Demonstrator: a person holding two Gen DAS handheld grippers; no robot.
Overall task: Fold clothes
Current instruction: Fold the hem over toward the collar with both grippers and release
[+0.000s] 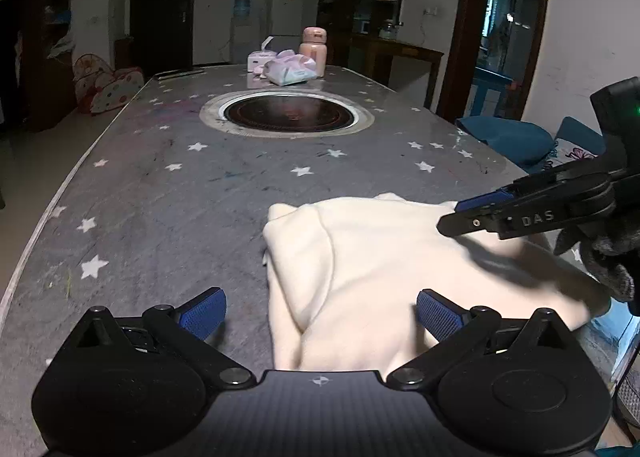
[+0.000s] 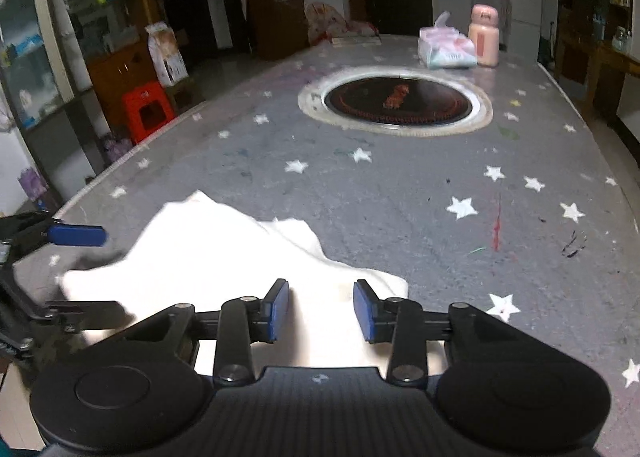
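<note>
Cream garment lies bunched at the counter's near edge. Left tool spread wide over it; right tool parted narrowly, gripping nothing. Tissue pack holds tissues at the far end.

The garment lies on the counter at its near edge. The hob sits in the counter, farther in. Beyond it stand the bottle and, left of it, the tissue pack.
</note>
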